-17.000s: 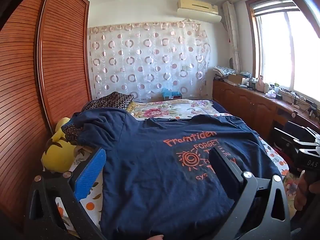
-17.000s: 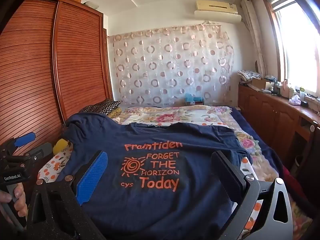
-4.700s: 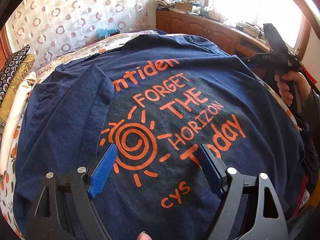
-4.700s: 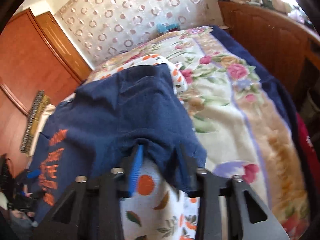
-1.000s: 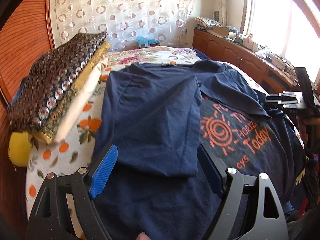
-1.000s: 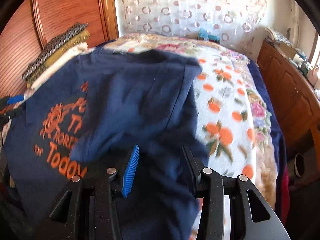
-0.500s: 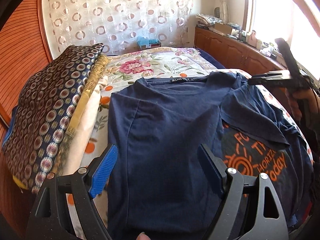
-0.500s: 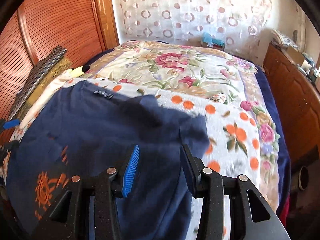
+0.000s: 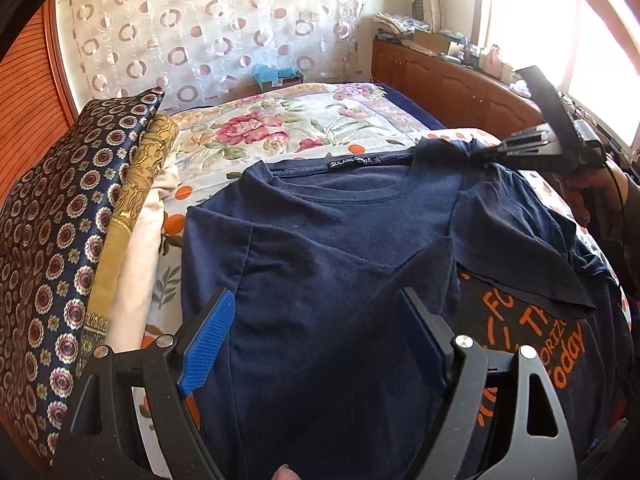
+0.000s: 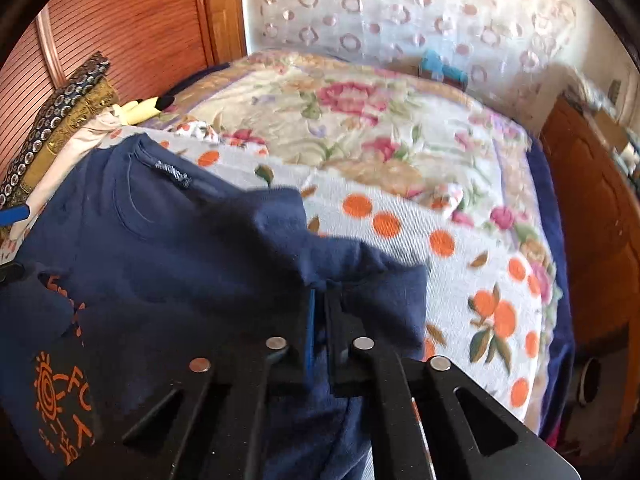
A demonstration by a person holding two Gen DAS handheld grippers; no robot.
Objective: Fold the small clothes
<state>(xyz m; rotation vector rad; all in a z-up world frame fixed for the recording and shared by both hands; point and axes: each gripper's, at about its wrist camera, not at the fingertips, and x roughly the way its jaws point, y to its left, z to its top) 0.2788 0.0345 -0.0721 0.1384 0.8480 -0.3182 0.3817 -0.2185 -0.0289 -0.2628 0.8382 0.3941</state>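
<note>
A navy T-shirt (image 9: 340,240) with orange print lies on the bed, collar at the far end, its left side folded over the middle. My left gripper (image 9: 316,300) hovers open just above the folded panel, nothing between its fingers. My right gripper (image 10: 318,296) is shut on a bunched fold of the T-shirt (image 10: 160,260) at its right shoulder. In the left wrist view the right gripper (image 9: 478,156) pinches that shoulder corner beside the collar, a hand (image 9: 592,192) on its handle. The right sleeve lies folded inward over the print (image 9: 532,328).
Stacked patterned cushions (image 9: 60,240) rise along the bed's left side, against a wooden wardrobe (image 10: 120,20). A floral bedspread (image 9: 280,128) and an orange-dotted sheet (image 10: 460,260) lie beyond and right of the shirt. Wooden cabinets (image 9: 440,80) line the right wall.
The right gripper's jaws have closed on the shirt's shoulder fabric. Both grippers have moved toward the collar end; the left stays open.
</note>
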